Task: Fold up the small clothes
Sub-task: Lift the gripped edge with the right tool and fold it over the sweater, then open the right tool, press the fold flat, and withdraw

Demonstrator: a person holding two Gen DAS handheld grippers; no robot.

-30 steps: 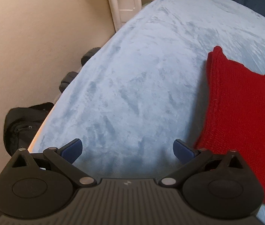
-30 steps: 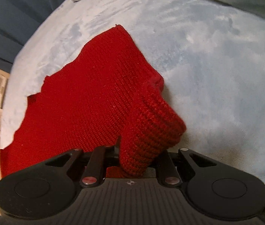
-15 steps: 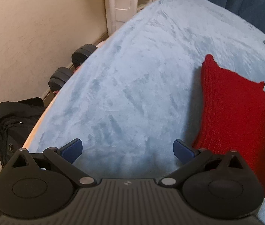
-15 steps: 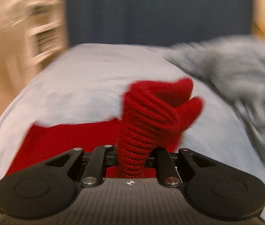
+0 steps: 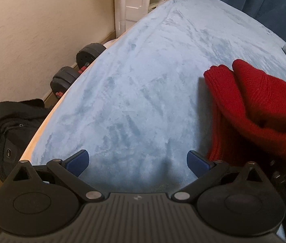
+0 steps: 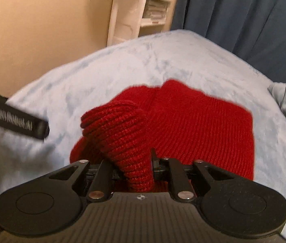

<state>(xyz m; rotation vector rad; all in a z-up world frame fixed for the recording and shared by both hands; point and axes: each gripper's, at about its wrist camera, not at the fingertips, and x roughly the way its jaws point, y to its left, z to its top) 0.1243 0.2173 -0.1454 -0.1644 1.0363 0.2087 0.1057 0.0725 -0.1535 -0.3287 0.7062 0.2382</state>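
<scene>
Right gripper (image 6: 131, 162) is clamped tight on a ribbed fold of the red knit garment (image 6: 193, 125), lifting that edge up over the rest of it, which lies flat on the pale blue blanket (image 6: 122, 64). Left gripper (image 5: 137, 160) hangs over bare blanket just beside the garment, its blue pads (image 5: 76, 160) spread wide and holding nothing.

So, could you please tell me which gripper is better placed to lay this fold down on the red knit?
The right gripper: it is shut on the ribbed edge of the red knit, lifted over the flat part. The left gripper is open and empty over the blue blanket, beside the garment.
</scene>
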